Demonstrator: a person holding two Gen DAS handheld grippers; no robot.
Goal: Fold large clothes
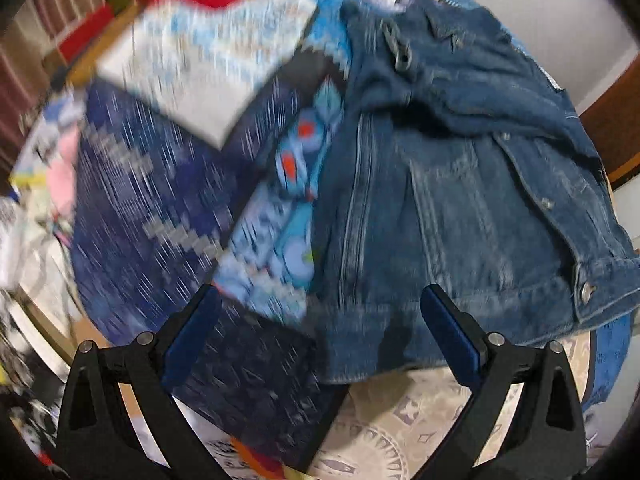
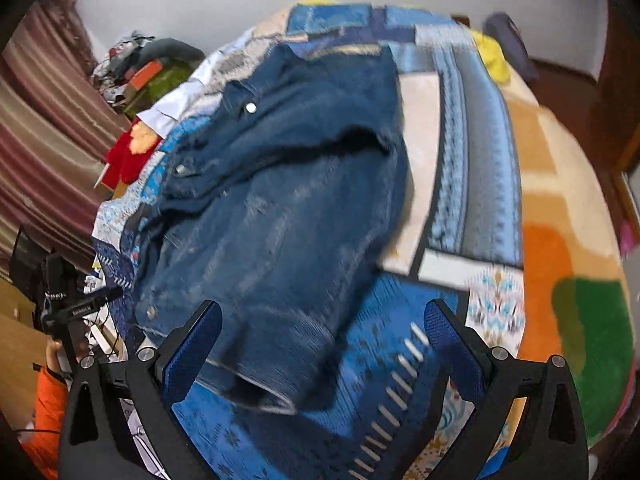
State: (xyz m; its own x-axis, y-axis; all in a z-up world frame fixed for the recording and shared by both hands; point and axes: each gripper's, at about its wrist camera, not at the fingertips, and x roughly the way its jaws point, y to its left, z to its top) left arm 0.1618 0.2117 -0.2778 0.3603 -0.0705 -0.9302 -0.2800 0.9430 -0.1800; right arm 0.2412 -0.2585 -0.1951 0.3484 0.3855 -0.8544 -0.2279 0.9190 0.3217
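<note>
Denim jacket (image 1: 460,184) lies partly folded on a patchwork bedspread (image 1: 152,200), one sleeve (image 2: 256,364) reaching toward the near edge. Left gripper (image 1: 320,312) and right gripper (image 2: 324,320) both hover above it, fingers spread apart, holding nothing.

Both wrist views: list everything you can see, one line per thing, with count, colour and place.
denim jacket: one, dark blue, spread on the bed, partly folded
patchwork quilt: one, blue and white patches, under the jacket
blanket: one, cream with orange and green, beside the quilt
red cloth: one, red with a yellow patch, at the bed's far edge
curtain: one, striped maroon, along the wall
orange sleeve: one, lower corner of the right view
left tool: one, black with blue pads, open above the jacket hem
right tool: one, black with blue pads, open over the sleeve end
</note>
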